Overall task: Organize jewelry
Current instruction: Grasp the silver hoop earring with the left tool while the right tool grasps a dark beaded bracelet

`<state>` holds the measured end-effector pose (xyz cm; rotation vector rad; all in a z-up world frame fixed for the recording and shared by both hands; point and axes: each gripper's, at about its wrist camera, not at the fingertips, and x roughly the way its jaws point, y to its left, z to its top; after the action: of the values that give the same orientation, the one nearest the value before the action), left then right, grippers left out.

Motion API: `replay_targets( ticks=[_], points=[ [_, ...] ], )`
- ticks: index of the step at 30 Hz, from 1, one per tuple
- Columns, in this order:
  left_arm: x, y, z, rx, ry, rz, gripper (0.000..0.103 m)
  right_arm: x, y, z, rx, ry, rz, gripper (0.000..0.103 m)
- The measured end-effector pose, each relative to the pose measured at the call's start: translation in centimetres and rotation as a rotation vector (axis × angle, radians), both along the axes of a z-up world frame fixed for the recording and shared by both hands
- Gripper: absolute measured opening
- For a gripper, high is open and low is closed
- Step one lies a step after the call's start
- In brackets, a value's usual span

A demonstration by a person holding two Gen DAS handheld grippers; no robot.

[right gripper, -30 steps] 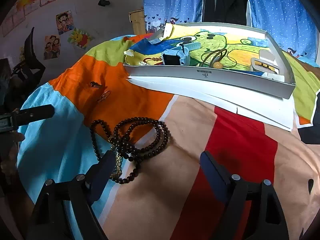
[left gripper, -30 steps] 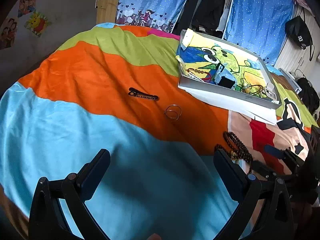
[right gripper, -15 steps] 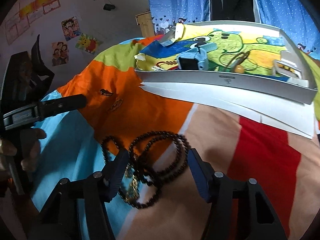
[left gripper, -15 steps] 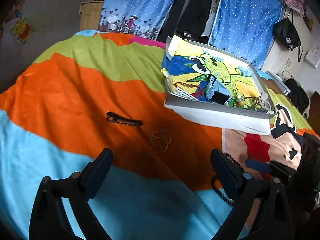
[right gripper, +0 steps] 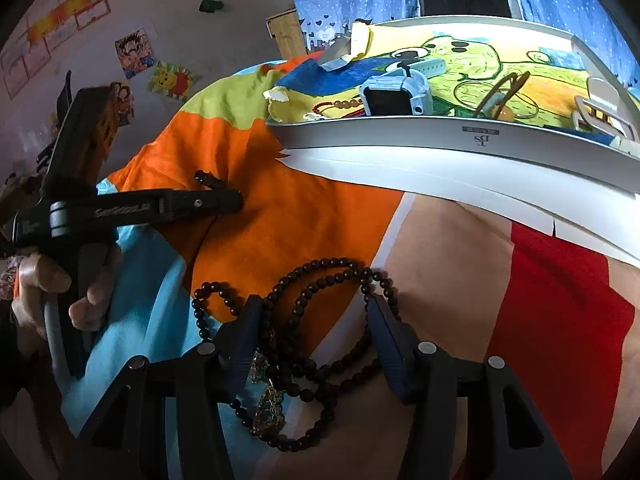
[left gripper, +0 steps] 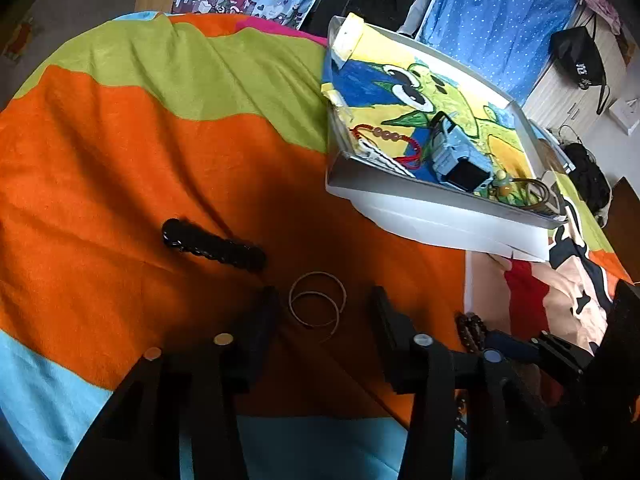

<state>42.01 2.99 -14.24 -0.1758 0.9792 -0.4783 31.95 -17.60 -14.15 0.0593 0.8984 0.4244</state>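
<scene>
Both grippers down on the bed (left gripper: pixel 120 160), each straddling its own piece, apparently for a two-handed pick-up toward the tray (left gripper: pixel 400 188). Left gripper (left gripper: pixel 320 312) low in the middle of the left wrist view, fingers apart and flanking the thin wire hoops (left gripper: pixel 318 300) lying flat on the orange band, nothing pinched yet; black hair clip (left gripper: pixel 214 244) just up and left of the hoops, untouched. Right gripper (right gripper: pixel 312 320) at the bottom centre of the right wrist view, fingers likewise apart, planted either side of the tangled dark bead necklace (right gripper: pixel 320 312) with its gold pendant (right gripper: pixel 268 404), loops spilling outside both fingers, so likely only a few strands caught on closing. Tray in the upper right of both frames, raised on white paper, already holding a red cord bracelet (left gripper: pixel 384 140) and a blue watch (left gripper: pixel 456 160). Hoops visible only from the left wrist, hidden in the right view behind the left gripper at mid-left there; necklace shown whole only from the right wrist, a mere few beads at lower right in the other
</scene>
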Motion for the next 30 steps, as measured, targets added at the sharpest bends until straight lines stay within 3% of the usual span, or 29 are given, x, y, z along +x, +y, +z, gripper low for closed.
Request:
replay_targets(
  ticks=[4, 20, 30],
  points=[
    [0.2, 0.1, -0.3, 0.014, 0.006, 0.010, 0.026, -0.1, 0.1, -0.1, -0.011, 0.003, 0.001, 0.051],
    [-0.9, -0.3, 0.0, 0.013, -0.014, -0.011, 0.024, 0.3, 0.1, 0.0, -0.006, 0.002, 0.001, 0.051],
    [-1.6, -0.7, 0.4, 0.007, -0.020, -0.022, 0.024, -0.4, 0.6, 0.7, -0.057, -0.033, 0.035, 0.051]
  ],
)
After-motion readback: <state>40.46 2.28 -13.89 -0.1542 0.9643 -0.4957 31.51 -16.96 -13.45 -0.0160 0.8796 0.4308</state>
